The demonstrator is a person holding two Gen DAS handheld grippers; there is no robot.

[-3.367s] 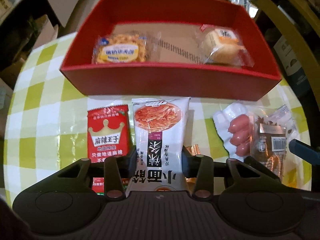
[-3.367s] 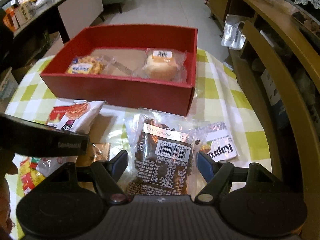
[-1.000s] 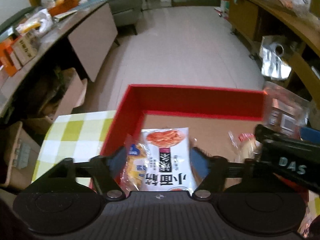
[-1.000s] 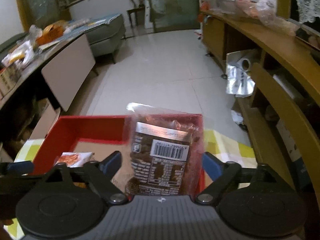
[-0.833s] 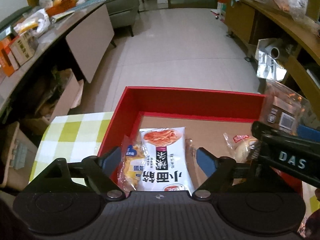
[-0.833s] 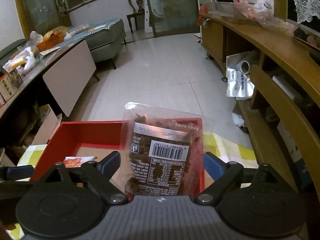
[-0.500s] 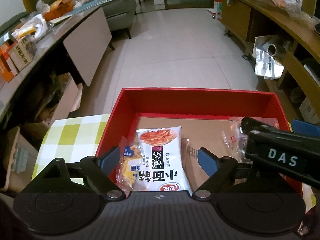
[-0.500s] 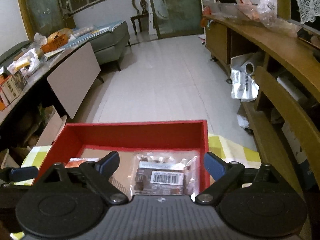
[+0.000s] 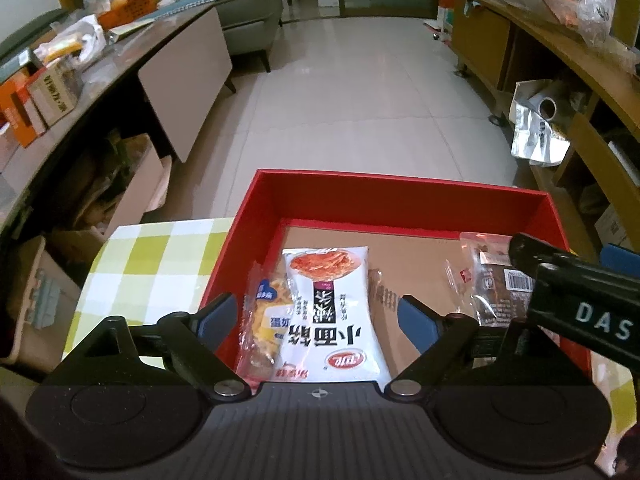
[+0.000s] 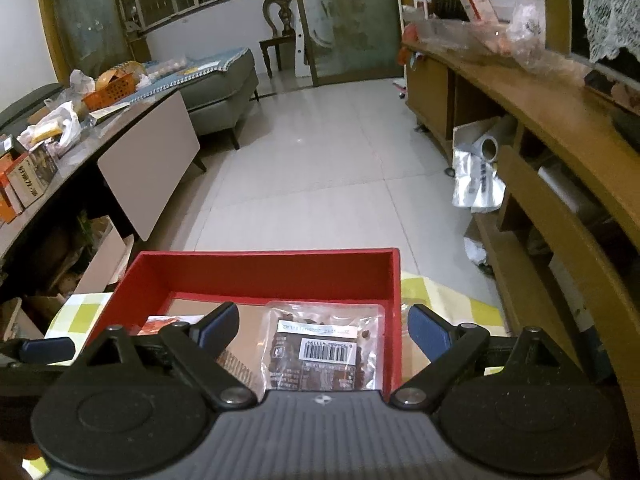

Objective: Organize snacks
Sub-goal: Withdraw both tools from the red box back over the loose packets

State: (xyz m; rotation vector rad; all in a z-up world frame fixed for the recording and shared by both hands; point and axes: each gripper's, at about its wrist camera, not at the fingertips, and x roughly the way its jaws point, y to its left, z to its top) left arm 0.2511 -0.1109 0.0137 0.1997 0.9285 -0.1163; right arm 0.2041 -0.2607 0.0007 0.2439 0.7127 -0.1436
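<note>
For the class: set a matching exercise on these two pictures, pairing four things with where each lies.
Things:
1. white noodle packet
2. yellow snack bag
3. dark barcode packet
4. checked cloth

Places:
A. outside the red box, on its left
B. at the box's right wall
C. against the box's left wall
D. in the box, partly over the yellow bag

Pairs: 1-D, 2-C, 3-B, 4-A

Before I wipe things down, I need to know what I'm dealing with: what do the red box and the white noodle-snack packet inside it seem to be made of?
Red rectangular box: apparently matte paper-covered cardboard, judging by its bare brown board floor and crisp, thin walls.
White noodle-snack packet: likely glossy printed plastic film; it shows sheen, soft creases and a sealed top edge.
</note>
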